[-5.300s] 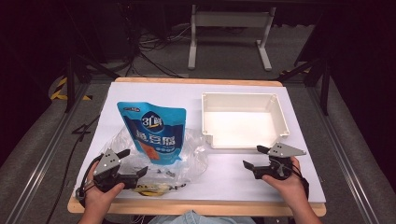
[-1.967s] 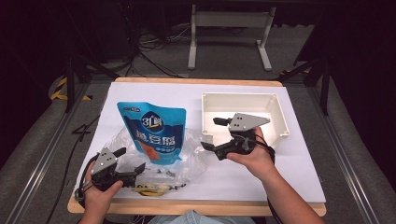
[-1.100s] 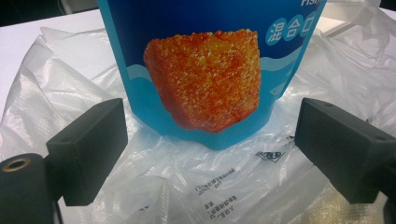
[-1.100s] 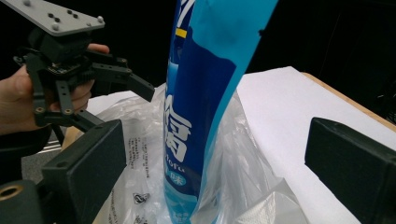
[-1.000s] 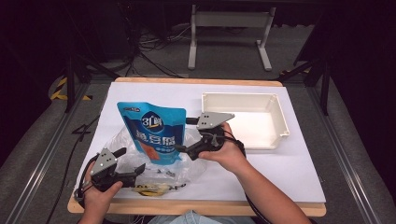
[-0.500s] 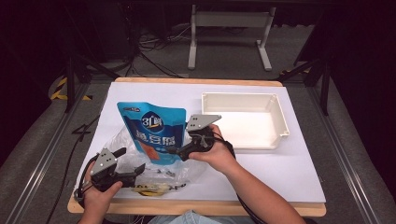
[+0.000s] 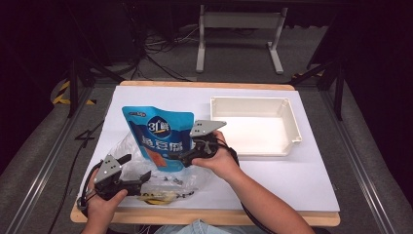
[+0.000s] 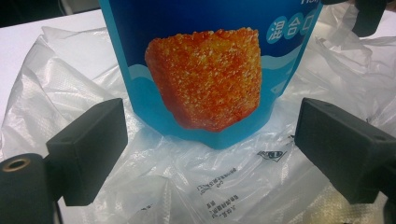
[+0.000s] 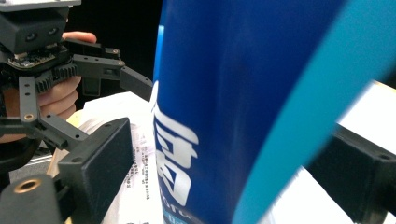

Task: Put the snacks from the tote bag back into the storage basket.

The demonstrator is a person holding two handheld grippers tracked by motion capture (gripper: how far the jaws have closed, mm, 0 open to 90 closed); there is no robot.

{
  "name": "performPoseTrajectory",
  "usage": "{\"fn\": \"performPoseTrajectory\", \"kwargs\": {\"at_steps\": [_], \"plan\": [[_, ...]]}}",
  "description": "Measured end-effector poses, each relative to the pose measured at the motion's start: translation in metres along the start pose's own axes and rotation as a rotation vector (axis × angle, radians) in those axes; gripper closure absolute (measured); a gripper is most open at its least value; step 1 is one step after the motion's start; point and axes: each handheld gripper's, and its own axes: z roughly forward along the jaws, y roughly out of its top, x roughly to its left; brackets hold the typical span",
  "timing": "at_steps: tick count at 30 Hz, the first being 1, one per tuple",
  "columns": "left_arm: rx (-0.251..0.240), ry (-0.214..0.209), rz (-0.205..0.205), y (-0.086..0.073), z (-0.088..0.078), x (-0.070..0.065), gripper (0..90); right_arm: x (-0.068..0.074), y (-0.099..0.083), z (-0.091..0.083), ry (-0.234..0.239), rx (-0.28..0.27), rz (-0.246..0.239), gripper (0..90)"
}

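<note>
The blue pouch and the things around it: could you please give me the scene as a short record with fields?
blue pouch: upright on the clear plastic bag
right gripper: jaws have just been closing, either side of the pouch's edge, not yet pressing
left gripper: open, low over the plastic bag, facing the pouch
white tray: right of the pouch, nothing in it
table: white sheet on top

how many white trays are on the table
1. The white tray sits at the table's far right, empty, to the right of the blue pouch. Nothing suggests a second tray, though the pouch and the clear plastic bag hide some table.
</note>
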Motion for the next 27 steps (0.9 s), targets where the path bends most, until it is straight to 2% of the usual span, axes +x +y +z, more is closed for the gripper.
{"fn": "performPoseTrajectory", "kwargs": {"at_steps": [7, 21, 27], "plan": [[-0.001, 0.002, 0.002, 0.000, 0.000, 0.000, 10.2, 0.001, -0.008, 0.005, 0.002, -0.029, -0.008, 13.5], [-0.006, 0.001, -0.005, 0.000, 0.000, 0.000, 10.2, 0.010, -0.011, 0.006, 0.010, -0.048, -0.069, 14.8], [-0.005, -0.002, -0.005, 0.000, 0.000, 0.000, 10.2, 0.009, -0.010, 0.009, -0.004, -0.049, -0.058, 15.0]]}}
